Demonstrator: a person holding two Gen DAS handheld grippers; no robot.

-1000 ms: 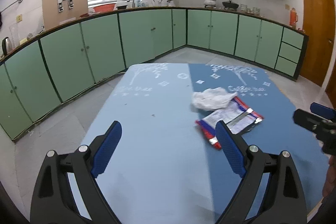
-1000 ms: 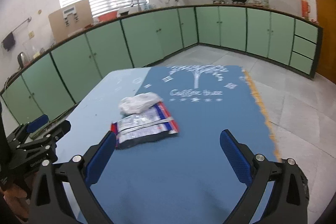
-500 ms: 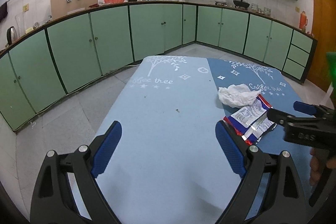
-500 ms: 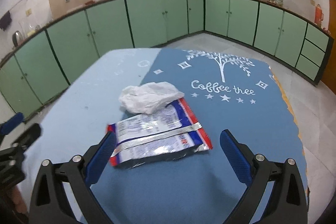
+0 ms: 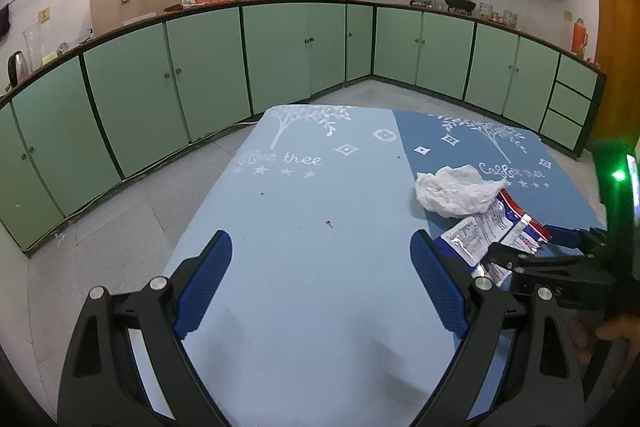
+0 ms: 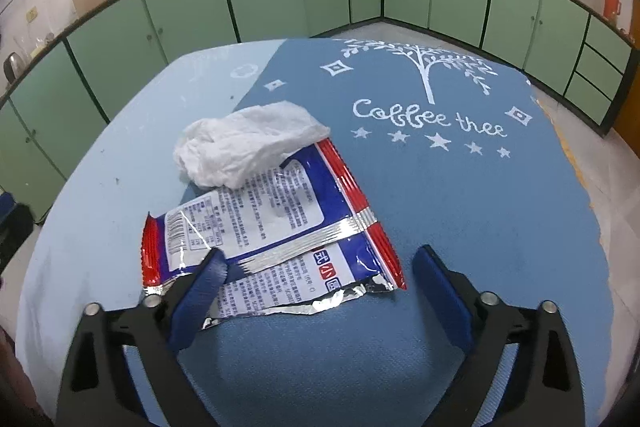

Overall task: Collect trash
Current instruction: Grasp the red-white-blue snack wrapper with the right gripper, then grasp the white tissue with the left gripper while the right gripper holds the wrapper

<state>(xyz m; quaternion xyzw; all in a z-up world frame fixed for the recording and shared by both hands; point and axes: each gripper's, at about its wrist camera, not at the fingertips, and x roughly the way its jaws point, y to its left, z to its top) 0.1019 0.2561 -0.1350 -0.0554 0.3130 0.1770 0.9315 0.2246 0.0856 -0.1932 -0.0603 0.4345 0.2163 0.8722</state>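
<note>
both wrist views share the table (image 5: 312, 267).

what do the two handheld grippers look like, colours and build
Both are alike. The left gripper and the right gripper each have a black angular plastic frame with triangular cut-outs, silver round bolt heads at the joints, and two long fingers faced with blue ribbed pads. From the left view, the right unit's black body shows a small green light.

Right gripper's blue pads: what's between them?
In the right wrist view, the right gripper is closing around the torn red, blue and silver foil snack wrapper, near edge between the pads; neither presses it.
</note>
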